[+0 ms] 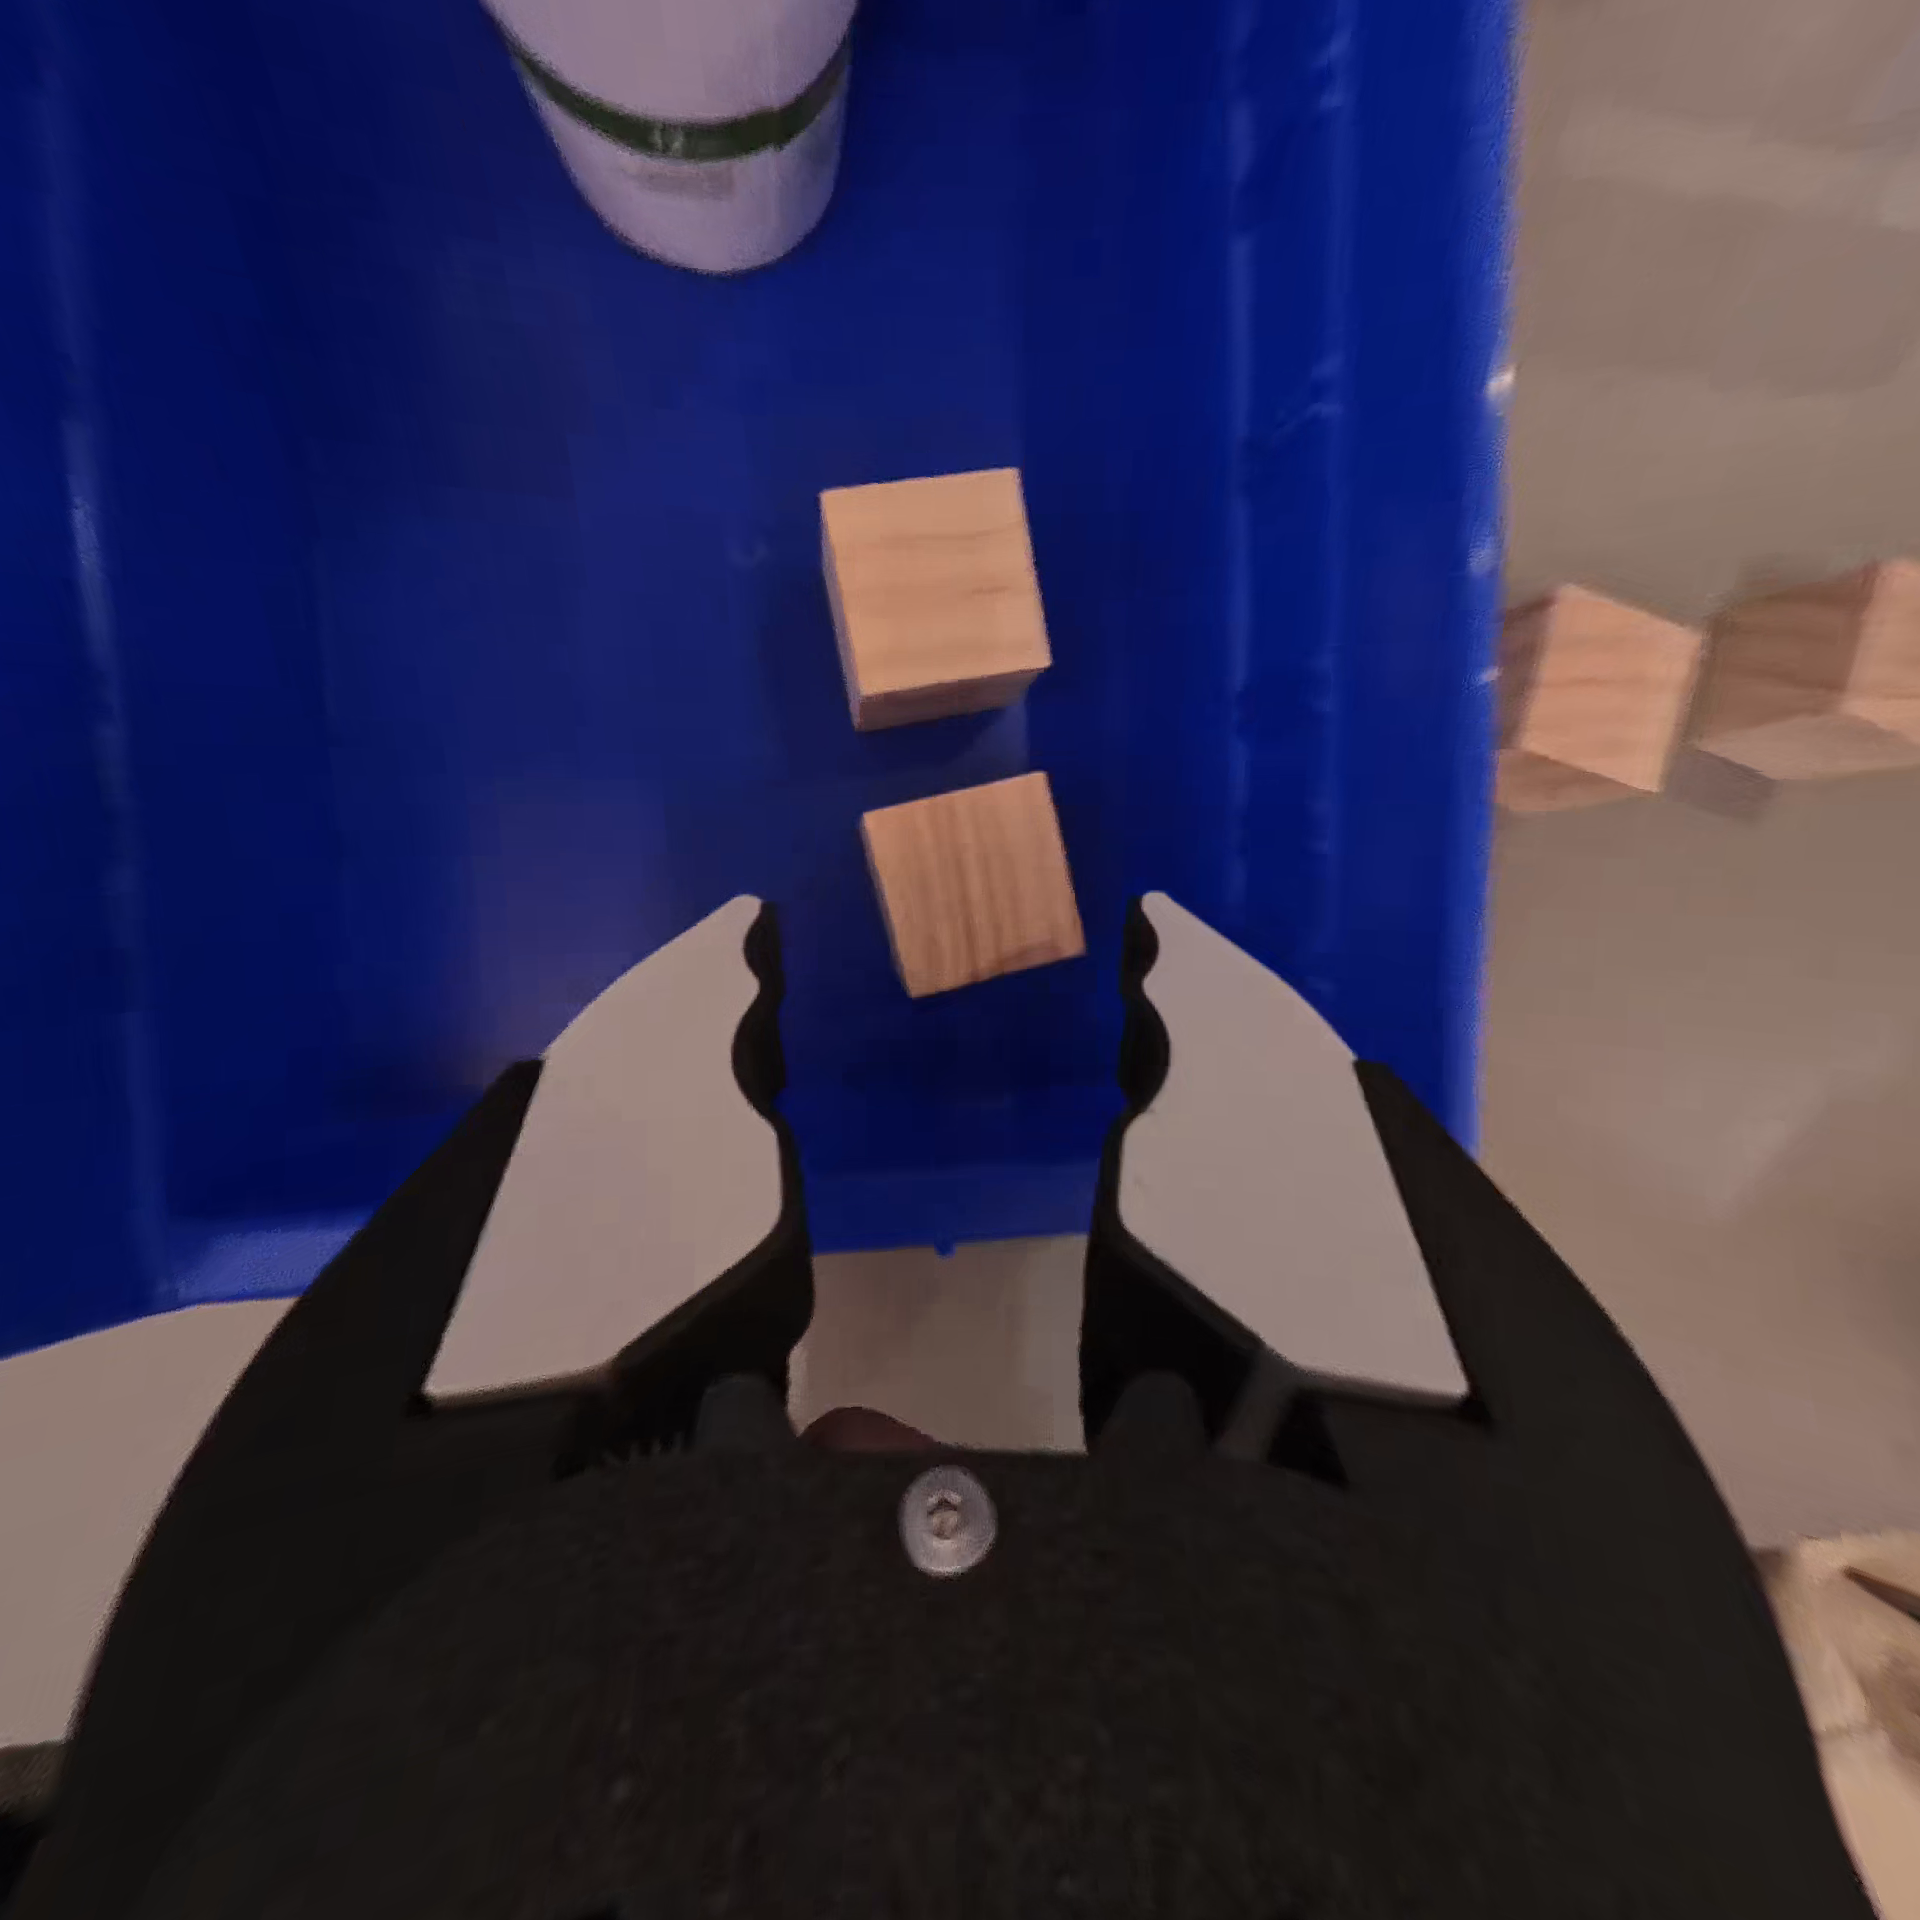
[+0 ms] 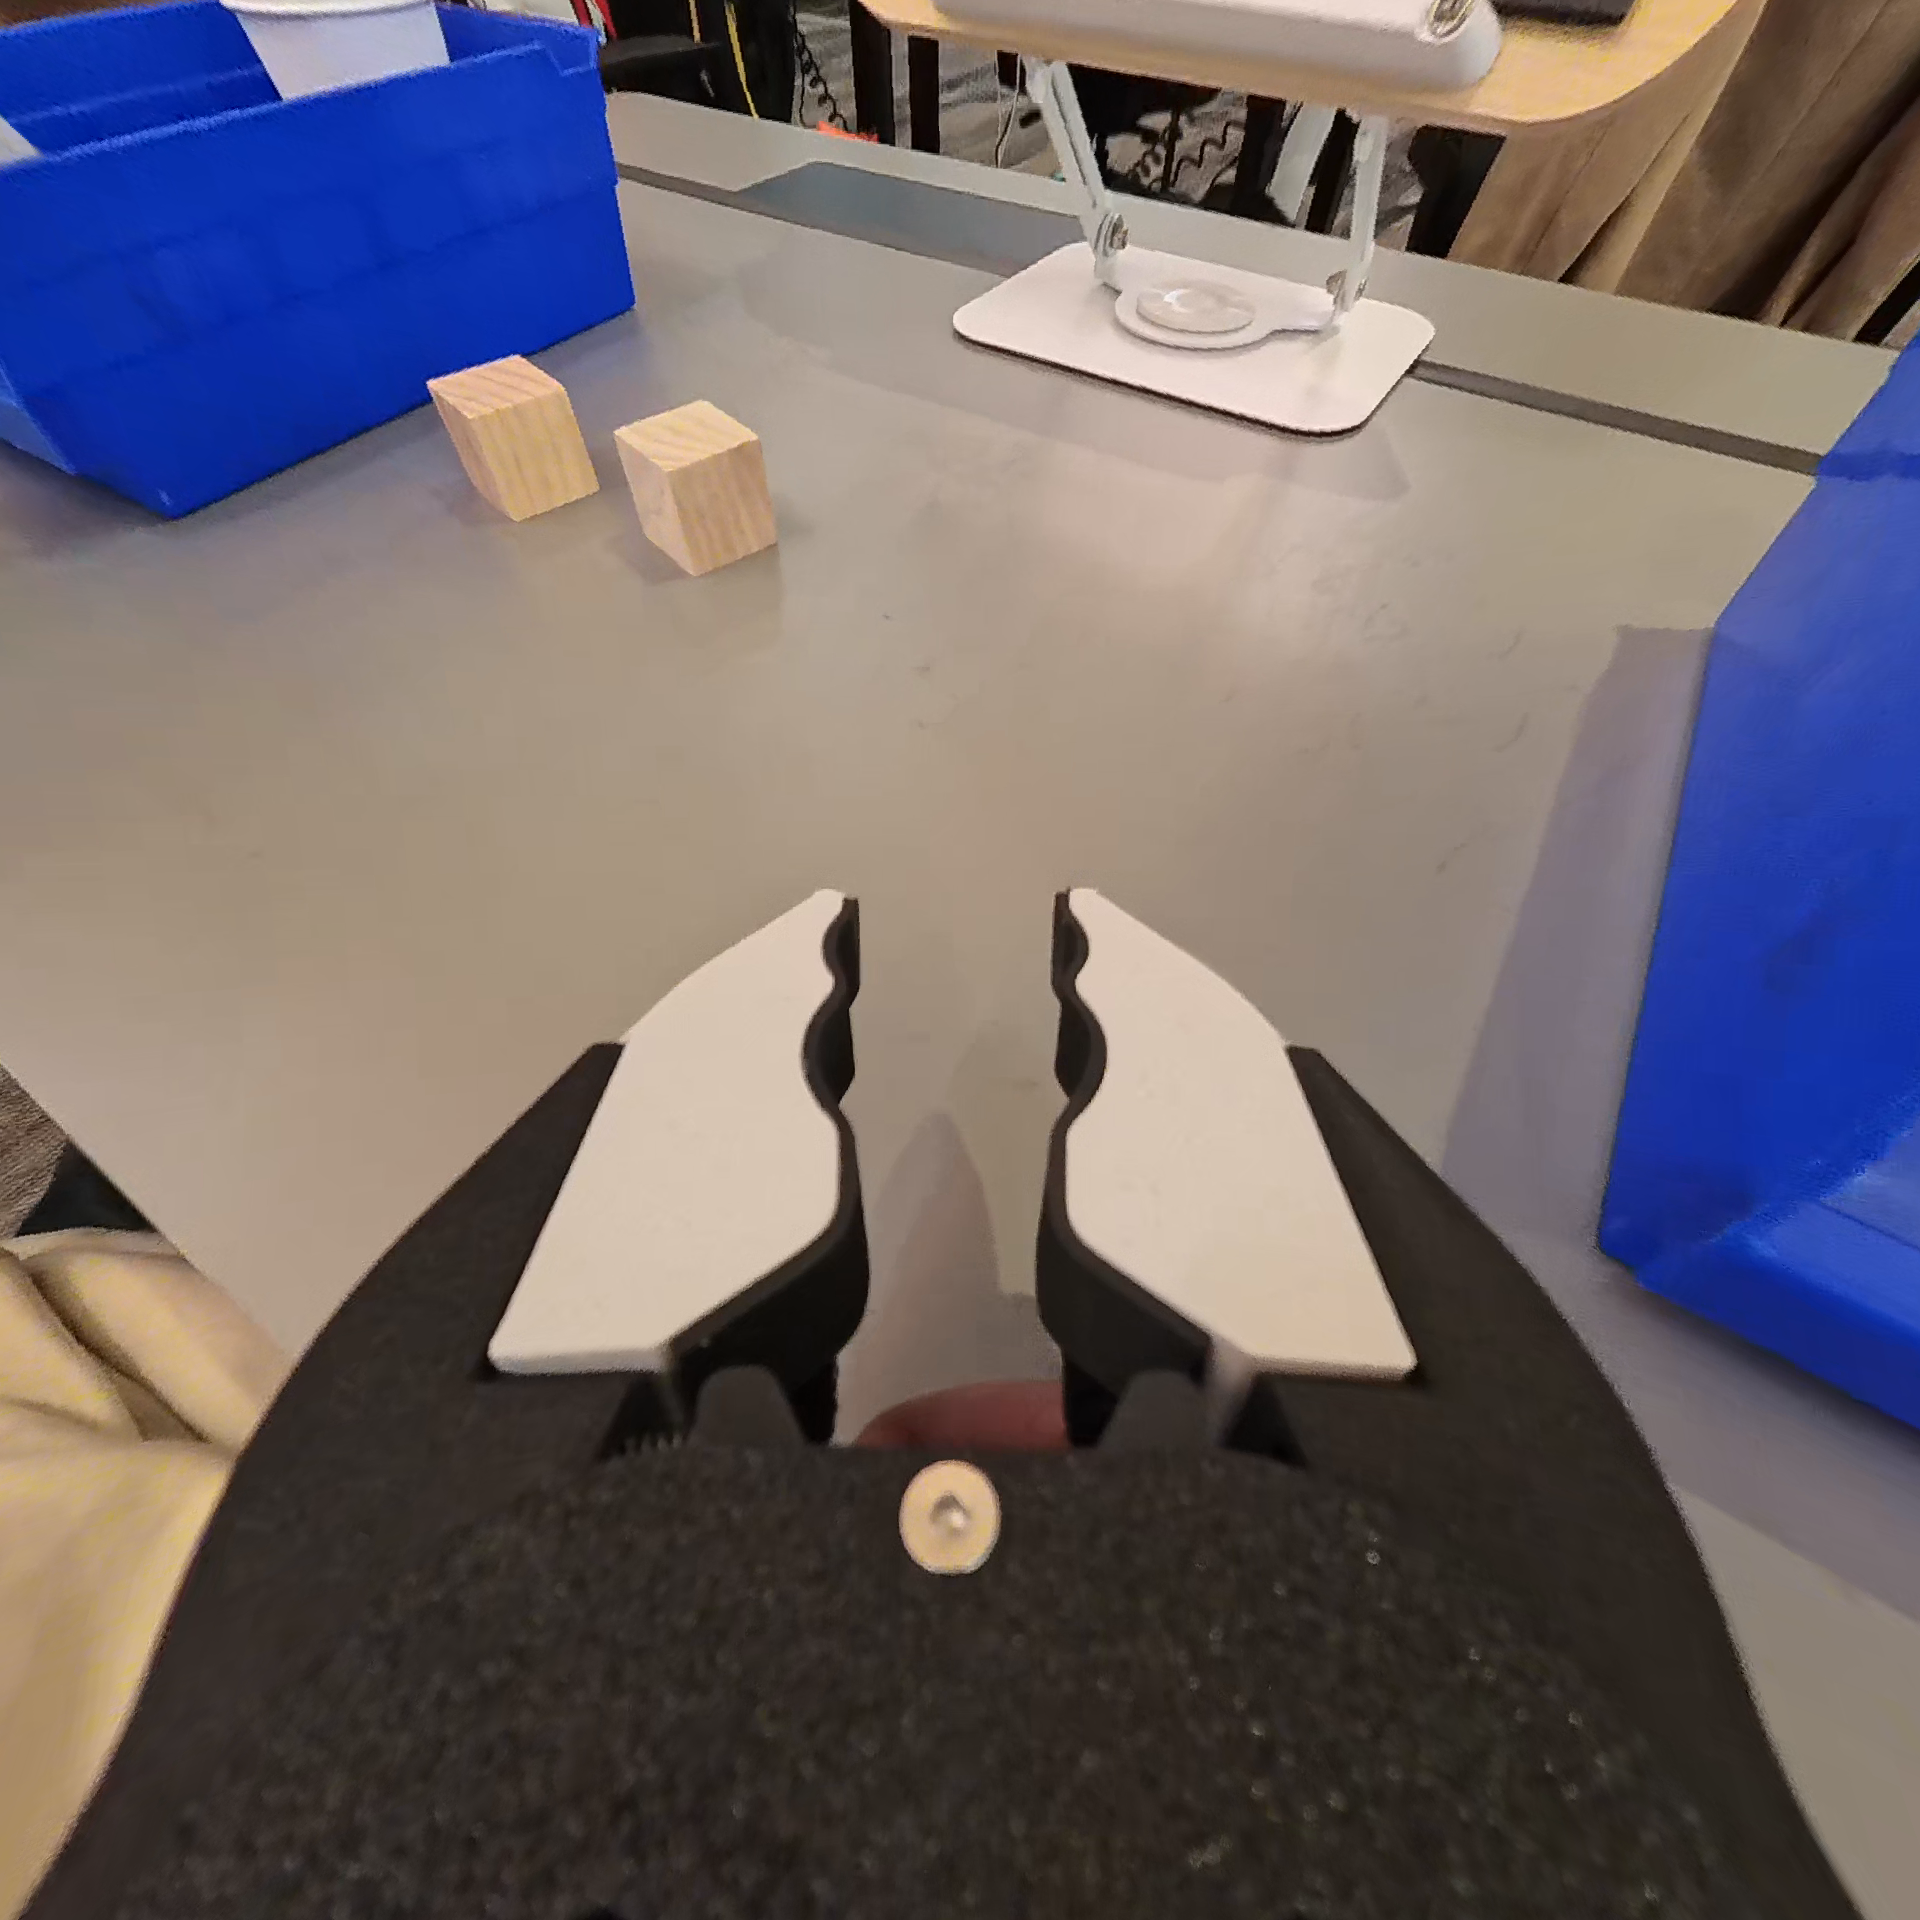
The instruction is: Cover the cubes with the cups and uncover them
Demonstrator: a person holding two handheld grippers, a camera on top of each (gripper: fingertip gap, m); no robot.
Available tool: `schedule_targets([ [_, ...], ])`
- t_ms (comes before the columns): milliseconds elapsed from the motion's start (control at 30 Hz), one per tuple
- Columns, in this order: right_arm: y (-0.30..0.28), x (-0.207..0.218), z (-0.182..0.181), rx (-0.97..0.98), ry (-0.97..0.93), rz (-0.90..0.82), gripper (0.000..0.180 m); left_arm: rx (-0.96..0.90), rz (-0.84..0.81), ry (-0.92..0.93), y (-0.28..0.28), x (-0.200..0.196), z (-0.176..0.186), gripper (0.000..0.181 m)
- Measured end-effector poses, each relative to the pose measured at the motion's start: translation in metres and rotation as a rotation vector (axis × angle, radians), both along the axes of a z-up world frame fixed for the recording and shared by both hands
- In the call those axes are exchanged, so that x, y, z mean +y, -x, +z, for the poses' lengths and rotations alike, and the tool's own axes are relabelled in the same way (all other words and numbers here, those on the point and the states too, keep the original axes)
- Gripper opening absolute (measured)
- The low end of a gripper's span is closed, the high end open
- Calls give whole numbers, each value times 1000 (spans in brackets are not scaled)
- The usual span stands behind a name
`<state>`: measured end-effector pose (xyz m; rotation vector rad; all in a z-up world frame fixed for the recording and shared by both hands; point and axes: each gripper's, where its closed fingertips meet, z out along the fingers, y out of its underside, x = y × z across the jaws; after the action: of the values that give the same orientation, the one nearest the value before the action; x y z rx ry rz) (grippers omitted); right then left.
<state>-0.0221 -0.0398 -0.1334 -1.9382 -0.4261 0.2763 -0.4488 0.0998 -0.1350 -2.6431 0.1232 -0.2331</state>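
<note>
In the left wrist view two wooden cubes, one farther [image 1: 933,594] and one nearer [image 1: 972,881], lie on the floor of a blue bin [image 1: 416,623]. A white paper cup [image 1: 696,135] with a green band stands at the bin's far end. My left gripper [image 1: 948,914] is open and empty, above the bin, just short of the nearer cube. In the right wrist view two more wooden cubes, left [image 2: 513,436] and right [image 2: 698,486], sit on the grey table beside the blue bin [image 2: 291,260]. The cup [image 2: 338,42] shows in that bin. My right gripper [image 2: 956,914] is open and empty over the table.
A second blue bin [image 2: 1797,935] stands at the right edge of the table. A white stand [image 2: 1195,332] sits at the back of the grey table [image 2: 935,675]. The two outside cubes [image 1: 1600,696] show blurred right of the bin. Cloth [image 2: 94,1382] lies lower left.
</note>
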Motion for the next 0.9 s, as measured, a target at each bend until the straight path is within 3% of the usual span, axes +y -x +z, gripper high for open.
schedule_targets([
  [167, -3, 0, -2, 1, 9, 1, 35, 105, -7, 92, -3, 6, -30, 59],
  [233, -5, 0, 0, 4, 5, -3, 35, 101, -31, 98, -9, 7, -34, 46],
  [333, -7, -1, 3, 12, -2, -8, 35, 130, -63, 121, -6, 3, -31, 45],
  [400, -7, 0, 3, 12, -4, -11, 35, 104, -72, 66, 0, 3, -14, 45],
  [500, -7, 0, 4, 14, -8, -14, 35, 6, -121, -131, 3, -2, 48, 45],
  [600, -7, 0, 6, 15, -17, -14, 34, -87, -436, -363, -40, -29, 118, 45],
  [700, -8, 0, 9, 18, -26, -16, 34, -62, -749, -460, -104, -54, 144, 45],
  [800, -9, 0, 10, 25, -31, -18, 34, 15, -1132, -406, -184, -79, 112, 45],
  [900, -12, 0, 11, 33, -32, -19, 33, 108, -1382, -227, -248, -91, 53, 45],
])
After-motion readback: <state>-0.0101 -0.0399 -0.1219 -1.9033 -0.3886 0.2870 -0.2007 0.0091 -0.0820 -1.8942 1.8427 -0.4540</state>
